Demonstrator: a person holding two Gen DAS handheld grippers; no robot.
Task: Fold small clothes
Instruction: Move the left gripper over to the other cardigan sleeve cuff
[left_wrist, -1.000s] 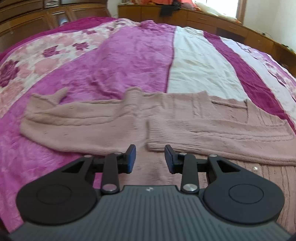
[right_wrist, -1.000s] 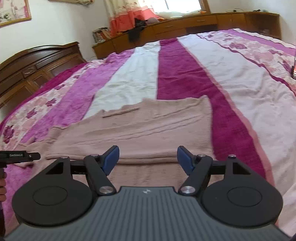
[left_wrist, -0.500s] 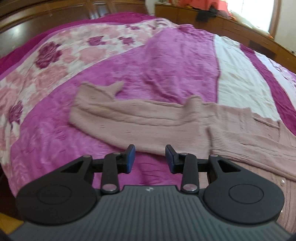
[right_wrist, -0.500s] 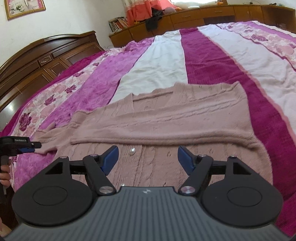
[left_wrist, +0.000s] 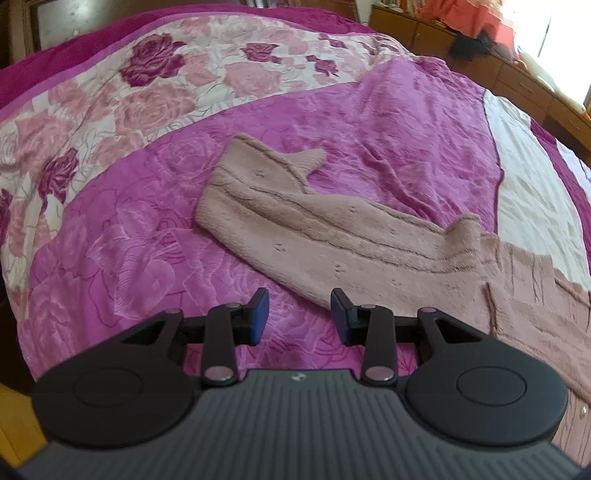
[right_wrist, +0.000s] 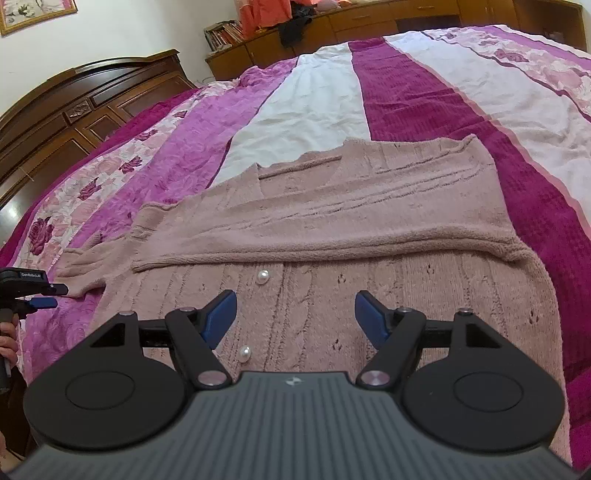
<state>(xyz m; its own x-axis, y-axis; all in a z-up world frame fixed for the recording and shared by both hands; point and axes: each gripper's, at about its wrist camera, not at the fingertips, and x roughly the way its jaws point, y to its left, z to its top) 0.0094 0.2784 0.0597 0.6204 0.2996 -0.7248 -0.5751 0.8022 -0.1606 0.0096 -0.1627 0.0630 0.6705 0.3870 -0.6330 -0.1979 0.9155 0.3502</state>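
Note:
A dusty-pink knitted cardigan (right_wrist: 332, 221) with pearl buttons (right_wrist: 263, 276) lies flat on the bed. One sleeve is folded across its body. The other sleeve (left_wrist: 314, 225) stretches out to the left over the purple bedspread. My left gripper (left_wrist: 300, 314) hovers open just short of that sleeve's near edge, nothing between its fingers. My right gripper (right_wrist: 295, 314) is open above the cardigan's buttoned front, holding nothing. In the right wrist view the left gripper (right_wrist: 40, 291) shows at the far left beside the sleeve's cuff.
The bedspread (right_wrist: 314, 96) has purple, white, magenta and floral stripes. A dark wooden headboard (right_wrist: 85, 96) stands at the left. A low wooden cabinet (right_wrist: 369, 22) with clothes on it runs along the far wall. The bed's left edge (left_wrist: 22, 354) is close.
My left gripper has swung left along the cardigan to the outstretched sleeve. My right gripper has pulled back toward the near hem, so the buttoned front now shows. Both stayed open.

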